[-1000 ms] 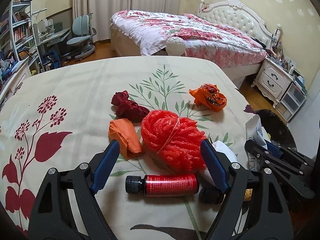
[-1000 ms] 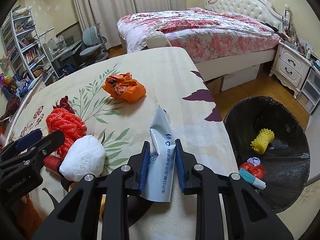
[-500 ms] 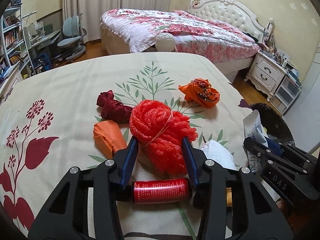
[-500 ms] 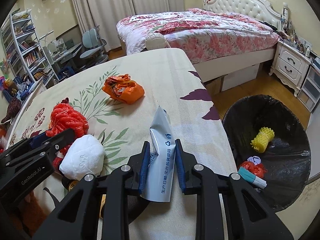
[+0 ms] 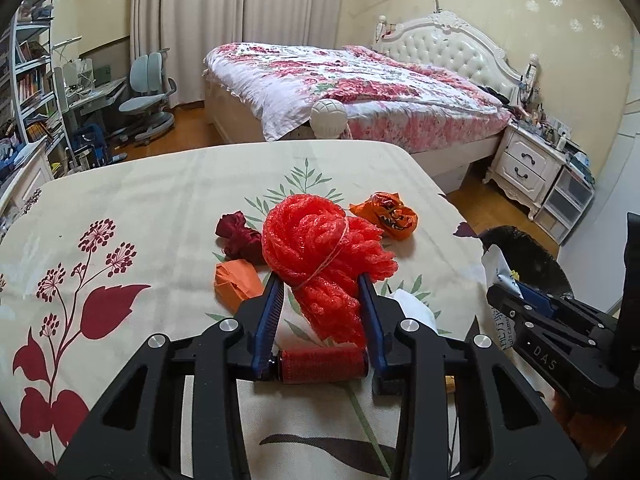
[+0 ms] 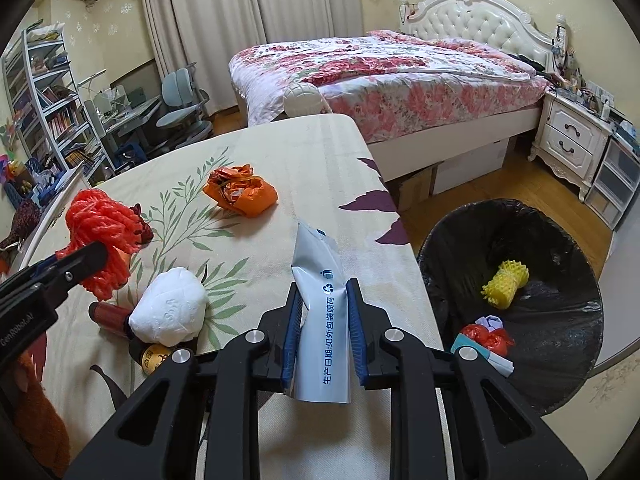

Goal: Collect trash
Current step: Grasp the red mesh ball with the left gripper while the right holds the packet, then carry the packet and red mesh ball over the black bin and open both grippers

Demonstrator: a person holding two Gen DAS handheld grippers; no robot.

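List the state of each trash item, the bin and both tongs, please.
Left tongs: shut on red foam net.
Right tongs: shut on grey tube.
Red bottle: lying, capped.
White wad: crumpled.
Orange bag: crumpled.
Bin: open, partly filled.

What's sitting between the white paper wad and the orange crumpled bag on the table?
Nothing: in the right wrist view, only bare leaf-print tablecloth lies between the white paper wad and the orange crumpled bag.

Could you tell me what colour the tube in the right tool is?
Silver-grey tube with blue print; right wrist view.
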